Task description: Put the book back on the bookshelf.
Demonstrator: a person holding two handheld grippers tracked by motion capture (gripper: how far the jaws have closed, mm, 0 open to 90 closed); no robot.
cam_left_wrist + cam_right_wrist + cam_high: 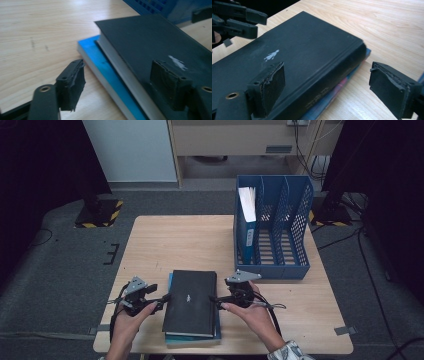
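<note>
Pale wooden table (165, 240), blue file rack (272, 222) behind: black book (191, 302) stacked on blue book (105, 68), flanked by left gripper (162, 301) and right gripper (214, 301), jaws parted, gripping nothing. Risk: uneven squeeze dragging both books.

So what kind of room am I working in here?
Probably a lab or recording setup rather than an office: a small light wooden table stands on grey carpet, with black stands on hazard-striped bases at the sides and loose cables by the back wall.
</note>
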